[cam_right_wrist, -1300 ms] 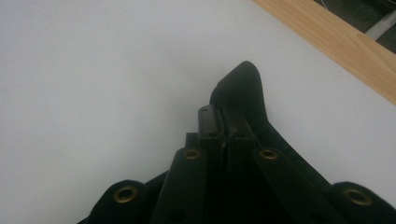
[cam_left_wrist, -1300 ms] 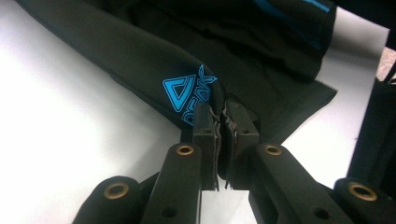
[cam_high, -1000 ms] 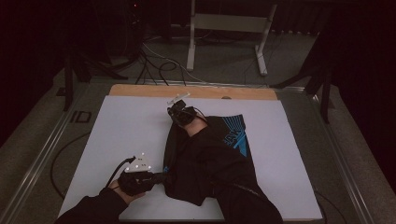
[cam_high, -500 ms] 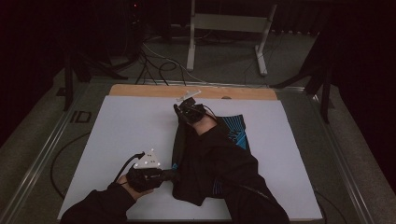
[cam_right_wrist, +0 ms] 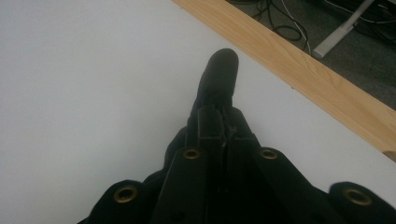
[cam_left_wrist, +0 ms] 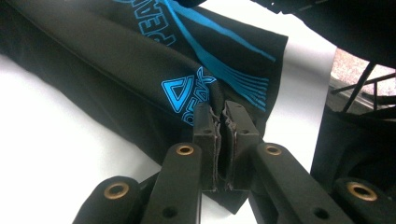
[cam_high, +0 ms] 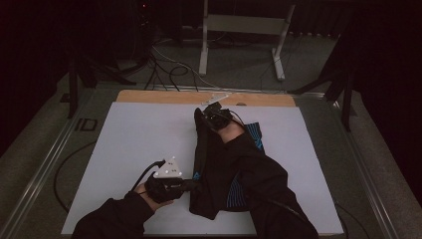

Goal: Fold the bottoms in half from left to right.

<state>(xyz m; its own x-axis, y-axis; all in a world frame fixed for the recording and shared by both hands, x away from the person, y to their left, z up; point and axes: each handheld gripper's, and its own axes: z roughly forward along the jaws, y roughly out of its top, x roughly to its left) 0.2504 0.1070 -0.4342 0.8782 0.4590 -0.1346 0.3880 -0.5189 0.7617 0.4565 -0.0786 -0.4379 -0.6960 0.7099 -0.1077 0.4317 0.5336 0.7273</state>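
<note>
— White board [cam_high: 134, 149] covers the table; what lies nearest on it?

— Near the front edge, the left gripper [cam_high: 191, 185] has its jaws pinched on a hem of the black garment [cam_high: 224, 174], beside blue lettering. The cloth spreads across the board's right half.

— And farther along?

— The right gripper [cam_high: 201, 115] is clamped on another black fold, held near the wooden strip [cam_high: 149, 96] at the far edge. Beyond it, grey floor, loose cables [cam_high: 169, 69] and a pale metal stand [cam_high: 244, 30] sit before a dark room.

Left gripper [cam_left_wrist: 222, 122] clamped on black garment [cam_left_wrist: 116, 60]
</note>
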